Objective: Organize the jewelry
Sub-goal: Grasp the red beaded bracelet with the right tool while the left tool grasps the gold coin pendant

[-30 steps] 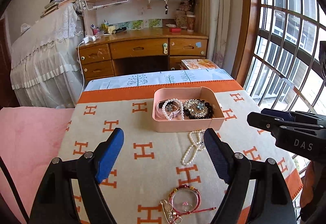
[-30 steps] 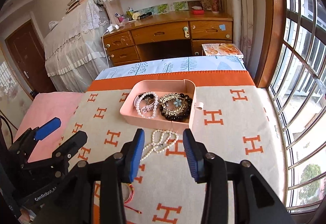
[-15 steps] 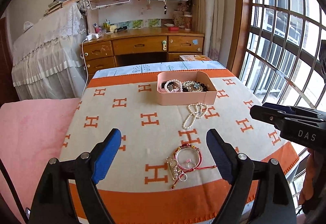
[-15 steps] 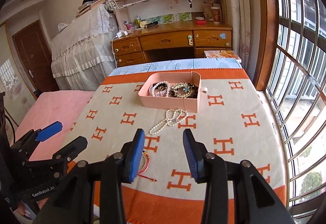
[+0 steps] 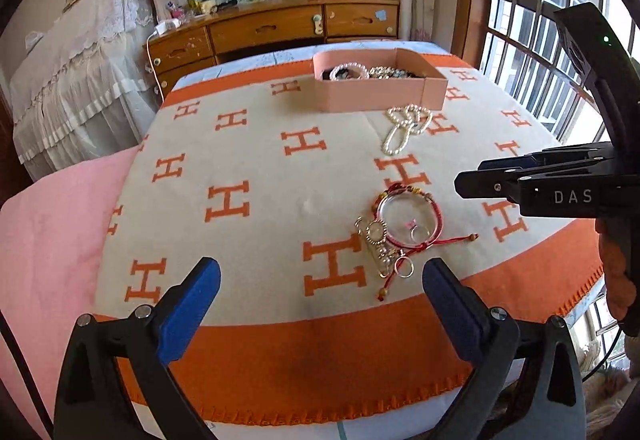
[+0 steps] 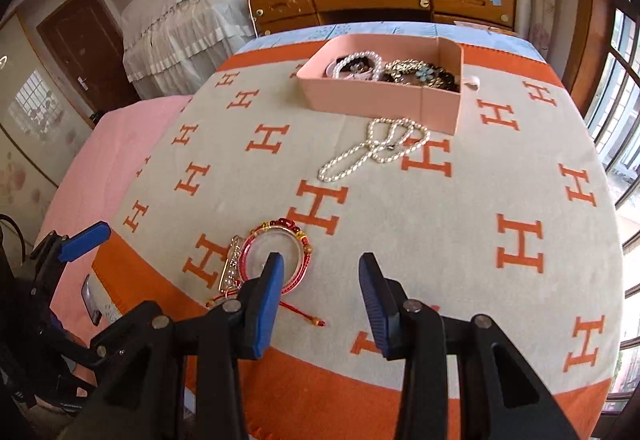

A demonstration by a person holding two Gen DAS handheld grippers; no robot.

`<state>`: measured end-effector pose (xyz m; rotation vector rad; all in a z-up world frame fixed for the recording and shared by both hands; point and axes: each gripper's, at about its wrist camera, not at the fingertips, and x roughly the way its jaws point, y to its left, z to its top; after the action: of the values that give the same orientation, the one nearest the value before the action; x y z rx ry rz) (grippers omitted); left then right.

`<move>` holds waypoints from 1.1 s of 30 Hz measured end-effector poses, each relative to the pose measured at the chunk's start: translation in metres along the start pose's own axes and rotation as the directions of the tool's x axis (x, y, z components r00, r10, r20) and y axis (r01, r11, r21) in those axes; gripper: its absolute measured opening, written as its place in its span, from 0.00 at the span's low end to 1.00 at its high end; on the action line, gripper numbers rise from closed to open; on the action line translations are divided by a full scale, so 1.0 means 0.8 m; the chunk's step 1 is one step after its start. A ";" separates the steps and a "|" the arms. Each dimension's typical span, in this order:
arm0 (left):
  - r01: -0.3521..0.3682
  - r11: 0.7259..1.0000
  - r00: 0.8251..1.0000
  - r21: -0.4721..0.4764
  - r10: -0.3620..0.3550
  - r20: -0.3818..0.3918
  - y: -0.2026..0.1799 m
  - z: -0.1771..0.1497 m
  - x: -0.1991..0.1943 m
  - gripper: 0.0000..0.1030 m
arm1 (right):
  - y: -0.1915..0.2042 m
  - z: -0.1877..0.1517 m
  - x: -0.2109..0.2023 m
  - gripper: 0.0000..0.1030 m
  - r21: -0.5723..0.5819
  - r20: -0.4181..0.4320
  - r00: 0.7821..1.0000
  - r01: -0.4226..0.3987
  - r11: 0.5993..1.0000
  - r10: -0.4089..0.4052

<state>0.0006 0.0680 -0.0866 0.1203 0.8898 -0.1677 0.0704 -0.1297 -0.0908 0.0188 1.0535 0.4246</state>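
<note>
A pink box (image 5: pixel 376 95) (image 6: pixel 372 99) holds a pearl bracelet and dark beaded jewelry at the far side of the table. A pearl necklace (image 5: pixel 406 127) (image 6: pixel 376 153) lies loose in front of it. A red cord bracelet with a clear bangle, rings and a silver watch (image 5: pixel 400 228) (image 6: pixel 276 256) lies near the front edge. My left gripper (image 5: pixel 320 292) is open and empty, above the front edge left of that pile. My right gripper (image 6: pixel 320 284) is open and empty, just right of the bangle; it also shows in the left wrist view (image 5: pixel 532 179).
The table wears a beige blanket (image 5: pixel 256 167) with orange H marks and an orange border. A pink bed (image 5: pixel 52 232) adjoins on the left. A wooden desk (image 5: pixel 280 27) and bookshelves stand behind, a barred window (image 5: pixel 532 39) at right.
Both grippers have drawn back from the pink box toward the table's front edge and dropped lower, with the views tilted down. The bangle pile now lies close to both. Both stayed open.
</note>
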 end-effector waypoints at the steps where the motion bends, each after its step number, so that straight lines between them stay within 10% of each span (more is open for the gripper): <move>1: 0.001 1.000 1.000 -0.016 -0.002 -0.015 0.004 0.000 0.006 0.97 | 0.001 0.002 0.009 0.38 -0.008 -0.015 1.000 -0.011 1.000 0.010; 11: 0.042 0.998 0.997 -0.044 -0.044 -0.055 0.001 0.011 0.034 0.88 | 0.028 0.013 0.057 0.11 -0.195 -0.043 0.999 0.012 0.981 -0.021; 23: 0.120 0.991 0.980 -0.059 -0.128 -0.153 -0.007 0.024 0.077 0.47 | -0.094 -0.005 -0.011 0.11 0.121 0.118 0.993 -0.003 0.993 -0.012; 33: 0.108 0.993 0.978 -0.041 -0.113 -0.176 0.002 0.021 0.084 0.22 | -0.104 -0.023 -0.006 0.11 0.130 0.107 0.994 -0.045 0.990 0.031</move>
<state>0.0555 0.0606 -0.1285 0.0575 1.0779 -0.2496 0.0804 -0.2115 -0.1144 0.1778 0.9776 0.3833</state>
